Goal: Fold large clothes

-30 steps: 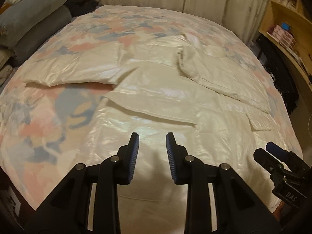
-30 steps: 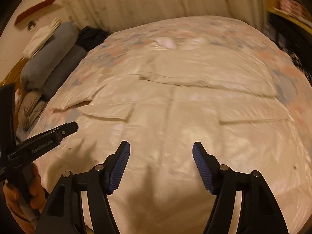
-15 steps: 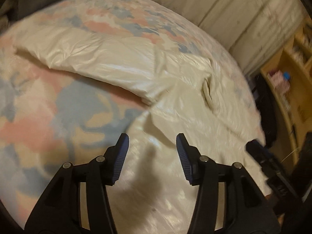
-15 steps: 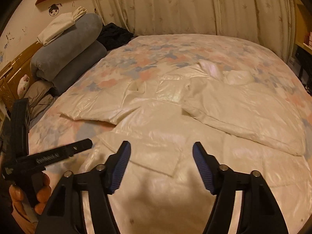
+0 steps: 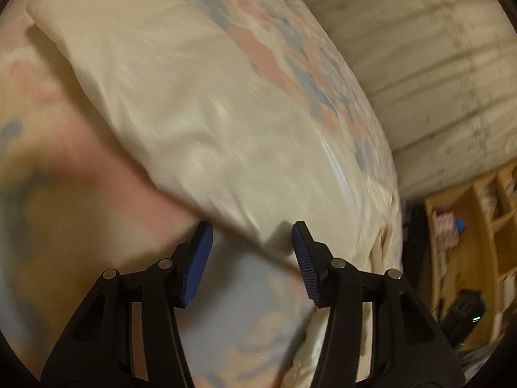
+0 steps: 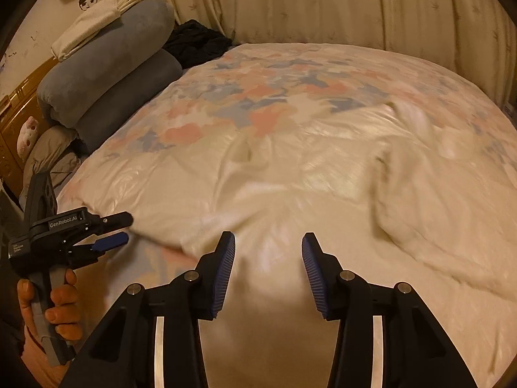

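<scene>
Your left gripper (image 5: 252, 242) stands wide open with nothing between its ribbed blue pads (image 5: 197, 265), its black jaws straddling the lower edge of a sleeve-like panel of the cream garment (image 5: 200, 103), which looks smooth and slightly glossy though motion blur softens it. Your right gripper (image 6: 267, 258) is likewise spread apart and holds nothing, hovering over the near part of the same garment (image 6: 290, 187), where the fabric lies mostly flat with a sheen and a small puckered fold near the middle. To the right in that view a thicker, rumpled band of the cloth runs toward you. The garment is spread across the bed (image 6: 323, 74), on a quilt printed with soft pink, blue and cream patches. In the right wrist view your left hand (image 6: 55, 304) grips the grey handle of the other tool at the bed's near left edge. Beyond, two rolled grey blankets (image 6: 106, 64) are stacked by the wooden headboard (image 6: 13, 119), with a folded pale cloth (image 6: 93, 22) on top and a dark heap of clothing (image 6: 197, 42) beside them. Pleated cream curtains (image 6: 339, 6) hang behind the bed, and the left wrist view shows wooden shelves (image 5: 478, 226) at the right.
</scene>
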### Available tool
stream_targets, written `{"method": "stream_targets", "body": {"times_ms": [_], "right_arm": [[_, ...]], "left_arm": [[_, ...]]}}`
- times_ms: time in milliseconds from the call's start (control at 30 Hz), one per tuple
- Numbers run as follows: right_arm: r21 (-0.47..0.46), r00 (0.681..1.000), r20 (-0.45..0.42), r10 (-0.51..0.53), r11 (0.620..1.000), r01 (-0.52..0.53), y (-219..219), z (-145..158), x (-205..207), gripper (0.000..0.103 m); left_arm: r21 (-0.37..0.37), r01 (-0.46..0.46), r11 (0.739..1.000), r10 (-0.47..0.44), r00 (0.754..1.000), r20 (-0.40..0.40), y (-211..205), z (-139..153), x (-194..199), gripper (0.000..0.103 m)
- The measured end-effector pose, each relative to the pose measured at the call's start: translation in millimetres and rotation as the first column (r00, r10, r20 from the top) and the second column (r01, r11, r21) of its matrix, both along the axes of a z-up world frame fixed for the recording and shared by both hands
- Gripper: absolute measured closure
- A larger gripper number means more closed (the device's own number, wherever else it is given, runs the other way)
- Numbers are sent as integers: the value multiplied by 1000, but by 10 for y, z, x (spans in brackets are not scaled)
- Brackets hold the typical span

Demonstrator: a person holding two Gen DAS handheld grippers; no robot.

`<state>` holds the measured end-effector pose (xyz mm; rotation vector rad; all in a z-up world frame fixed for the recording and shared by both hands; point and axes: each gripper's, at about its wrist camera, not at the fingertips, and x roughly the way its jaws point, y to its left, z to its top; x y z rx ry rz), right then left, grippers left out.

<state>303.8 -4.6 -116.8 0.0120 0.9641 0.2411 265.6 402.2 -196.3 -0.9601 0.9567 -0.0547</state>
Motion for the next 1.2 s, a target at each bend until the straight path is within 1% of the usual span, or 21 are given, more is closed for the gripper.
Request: {"method": "stream_targets", "body": {"times_ms": [67, 133, 200, 267, 300, 333, 367, 400, 467, 500, 533, 633, 667, 767, 800, 867, 933, 1000, 1067, 1133, 1200], "right_arm": [[9, 1000, -20, 12, 1000, -11, 140, -154, 246, 60], [27, 998, -64, 28, 999, -27, 284, -343, 460, 62], [5, 995, -92, 39, 999, -39, 426, -547, 596, 62], [-53, 992, -119, 45, 997, -52, 551, -756, 684, 62], [-73, 991, -125, 48, 996, -57, 588, -825, 719, 62], [-82, 990, -129, 52, 995, -63, 611, -877, 759, 62], [-78, 990, -131, 53, 995, -64, 617, -906, 786, 62], [-70, 990, -133, 55, 995, -64, 614, -922, 818, 62], [-56, 989, -138, 59, 996, -68, 594, -957, 871, 62], [-48, 988, -142, 61, 996, -68, 577, -970, 894, 62], [-41, 987, -148, 62, 997, -69, 563, -975, 923, 62], [5, 984, -168, 59, 998, -59, 479, -929, 892, 62], [42, 982, -177, 58, 998, -51, 419, -873, 856, 62], [129, 983, -176, 48, 991, -26, 194, -624, 645, 62], [141, 986, -164, 43, 990, -20, 118, -548, 574, 62], [159, 992, -127, 26, 987, -6, -76, -372, 386, 62], [177, 996, -88, -8, 984, 23, -345, -179, 169, 62], [194, 997, -61, -49, 979, 60, -658, -21, -29, 62], [194, 994, -26, -110, 974, 113, -1034, 153, -232, 62], [178, 983, 17, -180, 968, 174, -1422, 319, -436, 62], [160, 969, 52, -240, 960, 229, -1764, 460, -663, 62]], "left_arm": [[-41, -33, 999, 33, 999, 6, 192, -80, 72, 55], [-37, -80, 996, 80, 997, 10, 366, -102, 129, 55], [-16, -145, 989, 145, 989, 17, 531, -111, 157, 56], [-16, -192, 981, 192, 981, 17, 642, -137, 176, 68], [-2, -213, 977, 213, 977, 11, 671, -141, 188, 84], [8, -221, 975, 221, 975, 15, 681, -138, 198, 91], [17, -224, 975, 223, 974, 23, 667, -121, 208, 94], [43, -224, 974, 223, 974, 33, 618, -71, 221, 97], [132, -218, 967, 213, 976, 50, 498, 108, 240, 100], [181, -213, 960, 204, 977, 66, 408, 247, 241, 101], [211, -208, 955, 194, 977, 84, 411, 392, 224, 101], [322, -179, 930, 132, 978, 161, 121, 988, 221, 101], [371, -162, 914, 94, 976, 194, -36, 1240, 203, 101], [472, -112, 874, -19, 964, 264, -512, 1893, 127, 101], [488, -97, 867, -49, 959, 278, -620, 2070, 61, 101], [522, -47, 851, -135, 943, 305, -1020, 2407, -8, 101], [543, 5, 839, -213, 923, 320, -1436, 2654, -96, 101], [561, 60, 825, -288, 900, 327, -1898, 2787, -120, 101], [581, 110, 807, -356, 875, 329, -2392, 2831, -137, 101], [599, 166, 783, -416, 856, 307, -2914, 2740, -94, 101], [610, 214, 763, -464, 838, 286, -3346, 2547, -25, 101]]}}
